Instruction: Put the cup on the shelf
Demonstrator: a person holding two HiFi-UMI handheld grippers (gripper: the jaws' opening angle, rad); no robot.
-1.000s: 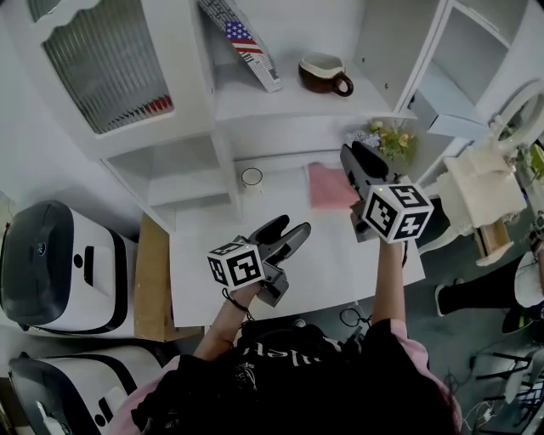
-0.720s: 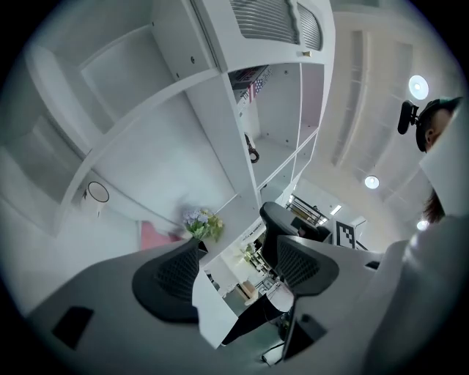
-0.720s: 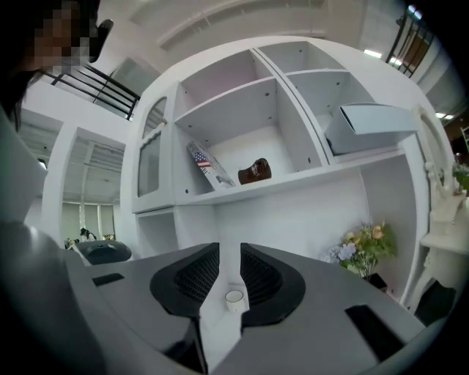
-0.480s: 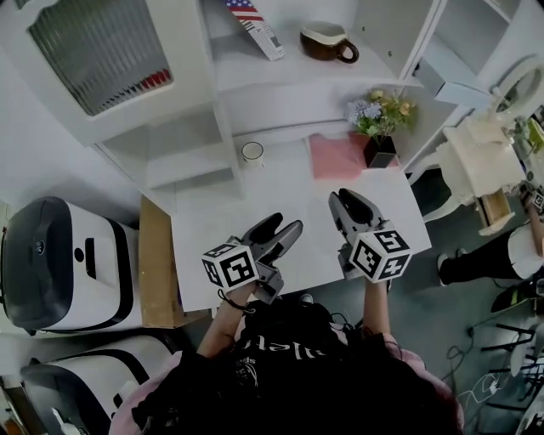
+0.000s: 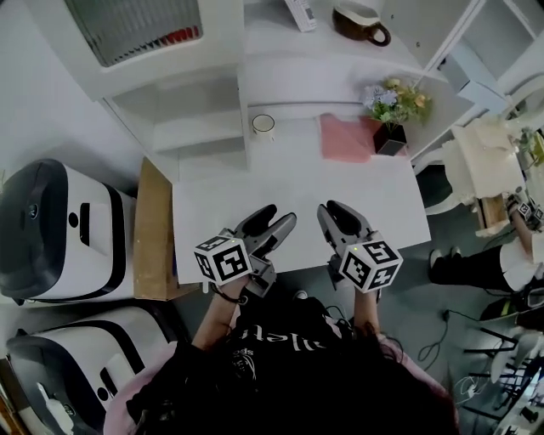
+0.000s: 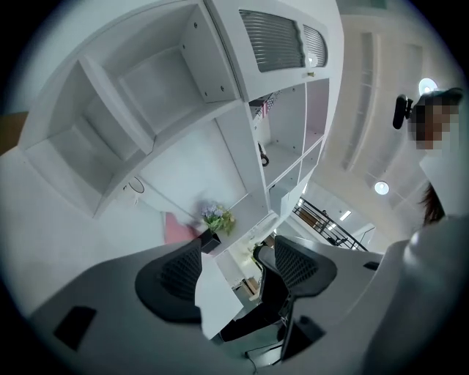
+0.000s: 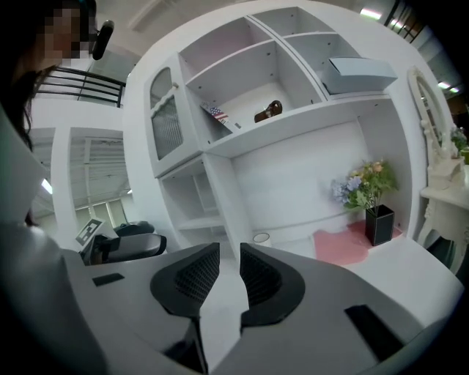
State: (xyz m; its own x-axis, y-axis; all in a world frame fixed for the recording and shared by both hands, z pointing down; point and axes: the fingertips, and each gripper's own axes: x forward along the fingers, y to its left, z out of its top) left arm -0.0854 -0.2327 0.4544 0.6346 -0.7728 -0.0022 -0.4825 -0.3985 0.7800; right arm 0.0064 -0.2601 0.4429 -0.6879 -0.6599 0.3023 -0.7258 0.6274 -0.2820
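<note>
A brown cup [image 5: 361, 21] [image 7: 268, 110] with a cream rim stands on the white shelf [image 5: 340, 59], next to a flag-printed box [image 5: 299, 12]. A small white cup [image 5: 263, 126] [image 7: 261, 237] sits at the back of the white table [image 5: 297, 183]. My left gripper [image 5: 276, 221] [image 6: 229, 253] hovers over the table's near edge, its jaws closing with nothing between them. My right gripper [image 5: 333, 211] [image 7: 229, 253] is beside it, its jaws a narrow gap apart and empty. Both are far from either cup.
A pink cloth [image 5: 347, 138] and a black pot of flowers [image 5: 393, 110] lie at the table's back right. Two white and black machines [image 5: 51, 225] stand left of the table beside a wooden board [image 5: 153, 229]. White furniture [image 5: 484, 170] is at the right.
My right gripper has drawn back from beside the pink cloth to the table's near edge, level with the left one. The left gripper has hardly moved.
</note>
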